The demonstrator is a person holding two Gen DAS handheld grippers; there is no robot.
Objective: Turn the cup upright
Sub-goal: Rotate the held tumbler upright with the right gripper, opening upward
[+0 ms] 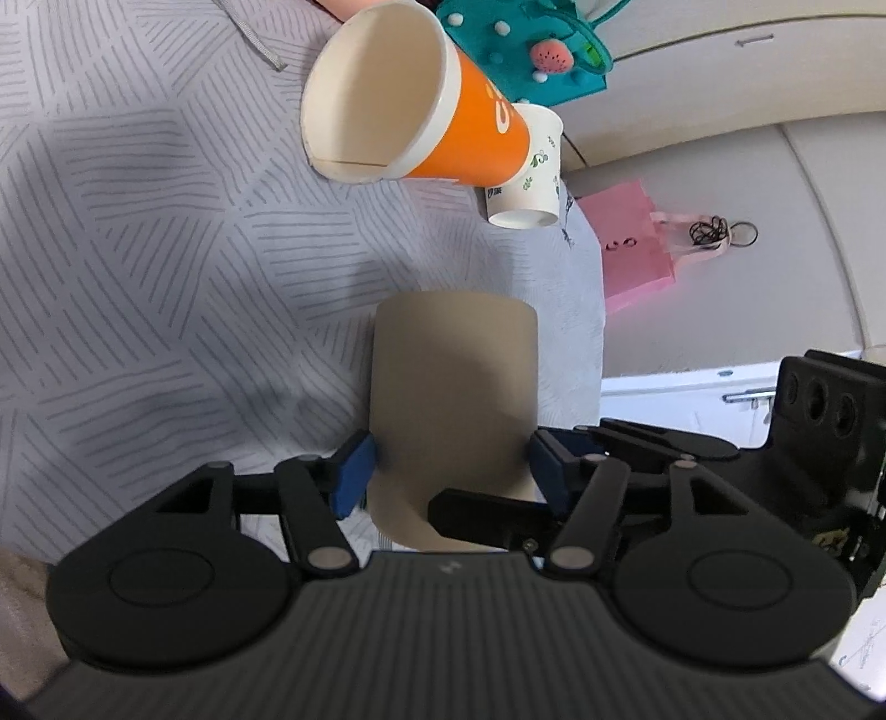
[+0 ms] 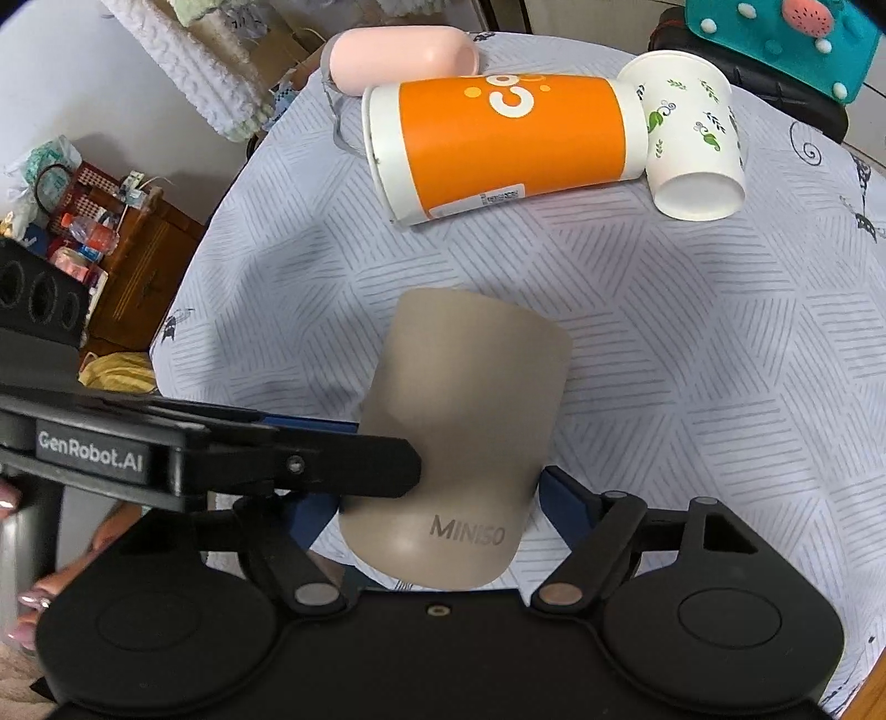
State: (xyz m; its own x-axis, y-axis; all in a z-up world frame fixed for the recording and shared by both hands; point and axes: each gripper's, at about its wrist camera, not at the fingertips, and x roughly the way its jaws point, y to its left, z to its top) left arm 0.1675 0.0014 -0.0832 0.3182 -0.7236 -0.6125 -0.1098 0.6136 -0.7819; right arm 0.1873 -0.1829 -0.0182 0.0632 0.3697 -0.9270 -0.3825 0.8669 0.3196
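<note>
A tan MINISO cup [image 1: 454, 387] is held over the grey patterned tablecloth [image 1: 138, 249]; it also shows in the right wrist view [image 2: 465, 432]. My left gripper [image 1: 451, 471] has its blue pads against both sides of the cup. My right gripper [image 2: 437, 515] straddles the same cup; its right pad stands a little off the wall, and its left pad is hidden behind the left gripper's black finger [image 2: 310, 465]. An orange paper cup [image 2: 509, 138] lies on its side, mouth toward the left. A white leaf-print cup [image 2: 692, 138] stands upside down beside it.
A pink rounded case [image 2: 398, 55] lies at the table's far edge. A teal pouch [image 2: 786, 39] sits on a black object at the back right. The round table's edge [image 2: 183, 288] drops to the left; a wooden cabinet [image 2: 138, 266] stands beyond. A pink pad [image 1: 631, 243] lies off the table.
</note>
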